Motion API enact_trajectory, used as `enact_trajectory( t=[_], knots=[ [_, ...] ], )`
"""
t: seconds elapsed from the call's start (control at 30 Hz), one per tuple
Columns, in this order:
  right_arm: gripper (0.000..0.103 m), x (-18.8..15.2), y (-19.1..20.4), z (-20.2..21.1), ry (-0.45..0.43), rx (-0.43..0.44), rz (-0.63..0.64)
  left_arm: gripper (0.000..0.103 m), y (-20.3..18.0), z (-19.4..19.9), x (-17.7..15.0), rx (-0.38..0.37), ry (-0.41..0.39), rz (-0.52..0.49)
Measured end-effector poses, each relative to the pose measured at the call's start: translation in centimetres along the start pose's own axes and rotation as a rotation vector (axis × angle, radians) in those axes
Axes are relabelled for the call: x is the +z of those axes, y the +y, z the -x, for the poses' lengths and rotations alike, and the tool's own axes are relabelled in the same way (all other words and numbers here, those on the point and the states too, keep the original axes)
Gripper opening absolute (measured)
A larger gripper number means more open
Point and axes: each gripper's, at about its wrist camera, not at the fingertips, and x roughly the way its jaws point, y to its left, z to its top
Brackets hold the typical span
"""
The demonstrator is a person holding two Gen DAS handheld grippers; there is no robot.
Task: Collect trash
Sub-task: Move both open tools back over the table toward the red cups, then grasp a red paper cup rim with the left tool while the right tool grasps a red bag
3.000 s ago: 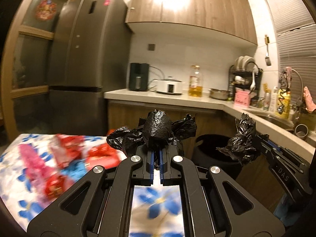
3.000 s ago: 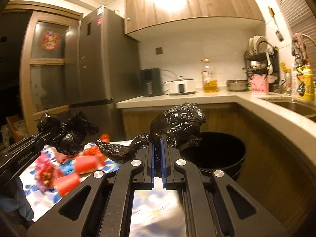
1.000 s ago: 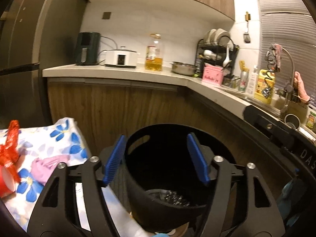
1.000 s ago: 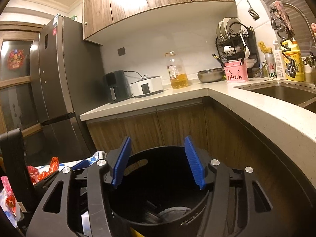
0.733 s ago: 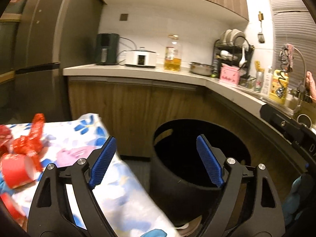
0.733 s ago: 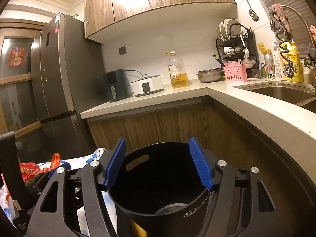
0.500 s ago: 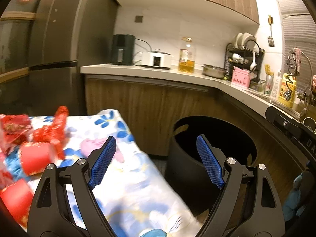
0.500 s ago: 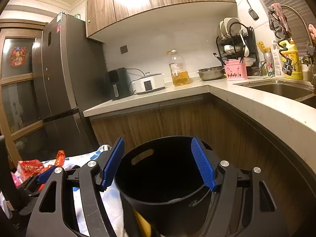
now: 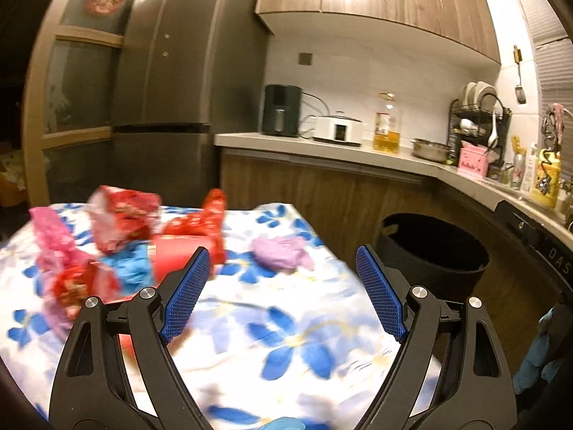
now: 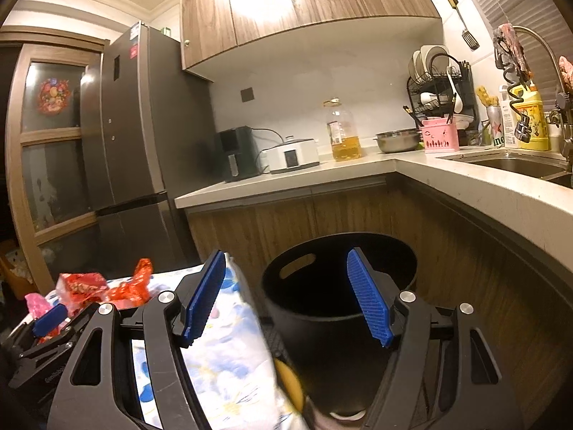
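Note:
My left gripper [image 9: 283,294] is open and empty above the table with the blue-flowered cloth [image 9: 286,340]. On the cloth lie red wrappers [image 9: 121,215], a red cup [image 9: 179,254], pink wrappers [image 9: 50,233], a blue scrap [image 9: 125,265] and a crumpled purple piece [image 9: 279,254]. The black trash bin [image 9: 433,251] stands on the floor to the right of the table. My right gripper [image 10: 286,301] is open and empty in front of the bin [image 10: 340,286], above the table's edge [image 10: 229,351]. The red wrappers [image 10: 100,290] show at its left.
A wooden counter [image 10: 322,182] runs behind the bin and bends right to a sink [image 10: 508,165]. It carries an oil bottle [image 10: 342,136], a cooker [image 10: 292,156] and a dish rack [image 10: 440,96]. A tall grey fridge [image 9: 189,82] stands behind the table.
Both grippers dropped the black bags into the bin and opened. The left gripper has since swung left from the bin to the table; the right one has pulled back a little.

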Motion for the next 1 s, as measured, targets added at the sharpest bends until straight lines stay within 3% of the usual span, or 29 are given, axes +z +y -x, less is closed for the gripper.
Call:
enact_trajectory(
  t=[0.13,0.33,0.77,0.87,0.93,1.0],
  knots=[
    [0.07,-1.2,2.0,0.7,0.028,0.053,-0.005,0.082,2.7,2.5,-1.4,0.098,-0.02,-0.023],
    [0.07,-2.5,4.7,1.3,0.048,0.106,0.005,0.077,7.0,4.4,-3.5,0.176,-0.017,0.008],
    [0.07,-3.9,7.4,1.0,0.092,0.143,0.029,0.047,10.6,-0.1,-5.8,0.116,0.157,0.091],
    [0.07,-4.1,7.9,0.7,0.105,0.151,0.035,0.033,10.8,-0.7,-5.9,0.094,0.181,0.096],
    [0.07,-4.3,8.2,0.6,0.111,0.156,0.041,0.016,10.6,-0.9,-6.2,0.083,0.193,0.092],
    [0.07,-4.4,8.5,0.5,0.114,0.161,0.049,0.012,10.4,-1.1,-6.3,0.066,0.2,0.088]
  ],
)
